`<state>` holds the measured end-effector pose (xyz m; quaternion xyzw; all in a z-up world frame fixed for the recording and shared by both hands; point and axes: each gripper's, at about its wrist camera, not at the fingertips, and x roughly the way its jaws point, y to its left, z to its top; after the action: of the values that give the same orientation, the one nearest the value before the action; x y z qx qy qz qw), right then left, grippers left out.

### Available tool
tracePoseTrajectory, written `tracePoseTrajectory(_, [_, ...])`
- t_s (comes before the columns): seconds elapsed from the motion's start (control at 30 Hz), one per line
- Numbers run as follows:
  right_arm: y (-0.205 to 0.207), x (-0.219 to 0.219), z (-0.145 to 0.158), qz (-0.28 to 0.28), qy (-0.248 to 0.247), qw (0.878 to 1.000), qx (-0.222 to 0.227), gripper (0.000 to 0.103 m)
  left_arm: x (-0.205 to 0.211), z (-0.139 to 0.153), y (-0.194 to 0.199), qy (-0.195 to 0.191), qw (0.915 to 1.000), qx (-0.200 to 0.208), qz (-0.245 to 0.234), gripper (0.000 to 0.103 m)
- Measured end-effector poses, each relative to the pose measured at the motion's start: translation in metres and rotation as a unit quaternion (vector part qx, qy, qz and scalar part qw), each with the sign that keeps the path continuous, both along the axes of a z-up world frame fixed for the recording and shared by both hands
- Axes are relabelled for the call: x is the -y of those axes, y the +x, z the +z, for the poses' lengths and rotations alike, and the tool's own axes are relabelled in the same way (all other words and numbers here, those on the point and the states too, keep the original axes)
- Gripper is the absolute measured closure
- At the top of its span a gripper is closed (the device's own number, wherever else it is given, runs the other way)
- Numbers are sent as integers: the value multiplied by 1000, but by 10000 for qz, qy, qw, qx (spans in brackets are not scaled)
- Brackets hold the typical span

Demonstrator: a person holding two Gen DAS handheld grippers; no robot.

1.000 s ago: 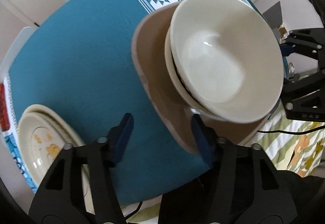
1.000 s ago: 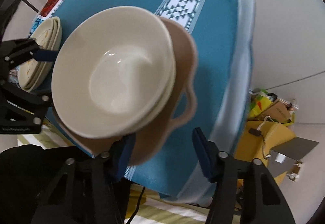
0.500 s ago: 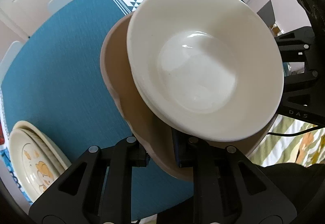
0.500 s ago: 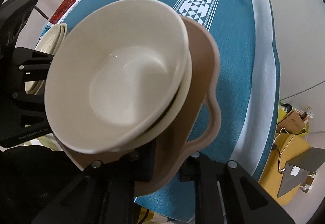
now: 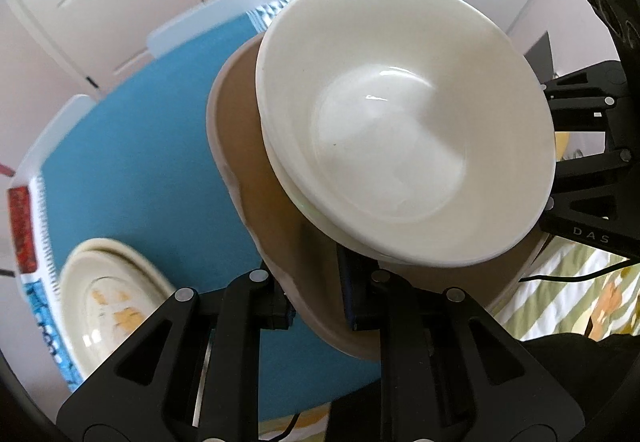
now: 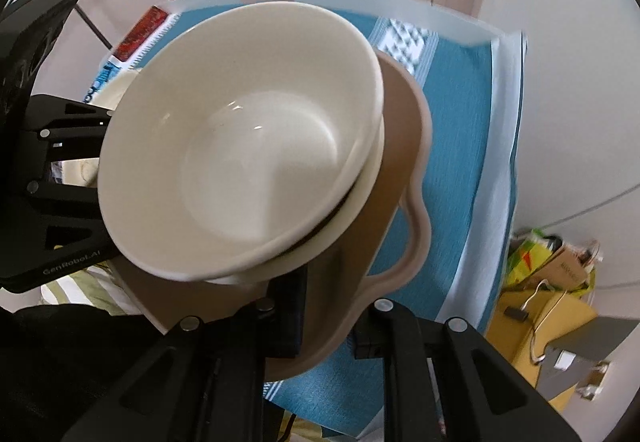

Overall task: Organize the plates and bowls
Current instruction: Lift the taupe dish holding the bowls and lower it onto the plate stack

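While both grippers pinch opposite edges of the tan scalloped tray [image 5: 256, 201], the step in hand appears to be the two-handed carry of the whole load above the teal tablecloth [image 5: 132, 169]. The left gripper [image 5: 316, 306] has its jaws drawn narrow on the tray's near rim at about 6 o'clock in the left wrist view, one pad under and one over the edge; the right gripper [image 6: 328, 318] is likewise closed on the tray's wavy rim at 6 o'clock in its own view. On the tray sit the nested cream bowls [image 5: 404, 121], an upper bowl resting in a lower one whose rim shows just beneath it, filling the centre to 2 o'clock of the left view. The tray looks tilted in both views, though fisheye distortion makes the true angle hard to judge. A stack of cream plates with an orange print [image 5: 112, 306] lies on the cloth at 8 o'clock in the left view, well apart from the tray, near a red-and-blue patterned mat [image 5: 24, 226] at the table's edge. I judge the next move calls for keeping both grips level and moving together so the bowls do not slide, then lowering the tray flat onto a bare part of the cloth, probably beside the plates, before either gripper lets go.
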<state>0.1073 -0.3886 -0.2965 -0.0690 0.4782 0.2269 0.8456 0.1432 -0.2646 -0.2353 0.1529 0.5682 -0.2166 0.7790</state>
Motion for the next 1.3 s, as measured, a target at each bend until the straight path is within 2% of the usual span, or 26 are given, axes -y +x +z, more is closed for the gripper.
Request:
tracePoseTrajectory(0.27, [-3,-41,57,614,-118,9975,342,88,-53,52,-12,15,9977,196,650,88])
tracePoseTrajectory(0.5, [-9,-109,77,1148,-263,9918,493,88,-130,64,-28,10,9944,160,1040,88])
tracePoseTrajectory(0.7, [-13,-177,72,1282,-319,9905,382,88,-200,53,-21,35,9945,-12,1048,88])
tracePoseTrajectory(0.9, [-18,-231,50,1031,-233,9944,67,88,-248,19,-16,95,9967,-265,766,88])
tracePoseTrajectory(1.1, [-20,-260,27,653,-210,9976,-110,88,-273,-9,-12,-10,9976,-445,525,88])
tracePoseTrajectory(1.3, [-18,-263,16,299,-211,9992,-152,88,-272,-21,-11,-52,9981,-490,362,89])
